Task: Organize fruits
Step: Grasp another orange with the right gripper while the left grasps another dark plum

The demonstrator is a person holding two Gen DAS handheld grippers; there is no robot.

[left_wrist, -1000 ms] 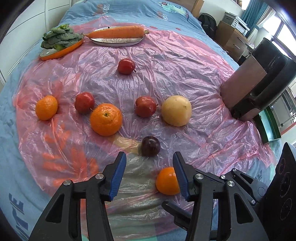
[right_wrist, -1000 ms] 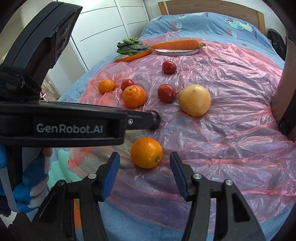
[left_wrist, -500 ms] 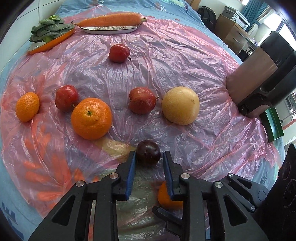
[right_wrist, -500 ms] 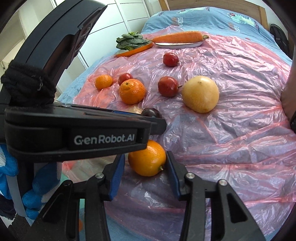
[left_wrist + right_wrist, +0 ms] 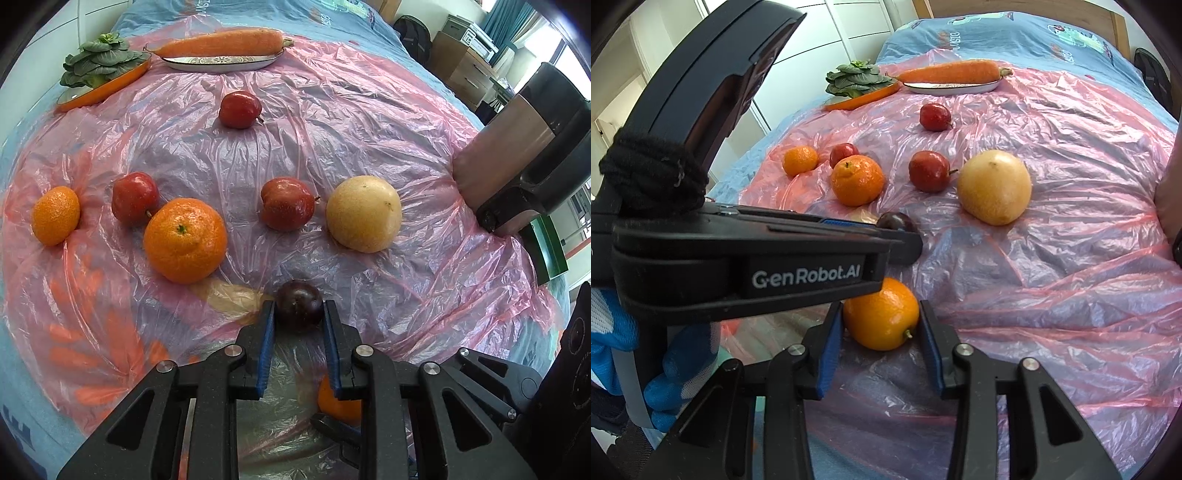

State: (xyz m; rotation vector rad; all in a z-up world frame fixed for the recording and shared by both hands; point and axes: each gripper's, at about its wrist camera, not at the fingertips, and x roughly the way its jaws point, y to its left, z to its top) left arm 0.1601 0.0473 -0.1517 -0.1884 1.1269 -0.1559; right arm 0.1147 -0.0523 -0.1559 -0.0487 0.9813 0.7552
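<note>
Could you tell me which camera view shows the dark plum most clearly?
The left wrist view: the dark plum sits unobstructed between the left gripper pads, which are shut on it. In the right wrist view only the plum's top shows, behind the left gripper's body.

My left-wrist camera looks steeply down along its fingers, close over the pink plastic sheet, facing the carrot at the far end. My right-wrist camera sits just beside it, equally near and facing likewise, with my left gripper crossing its left side. Both share the scattered fruit.
</note>
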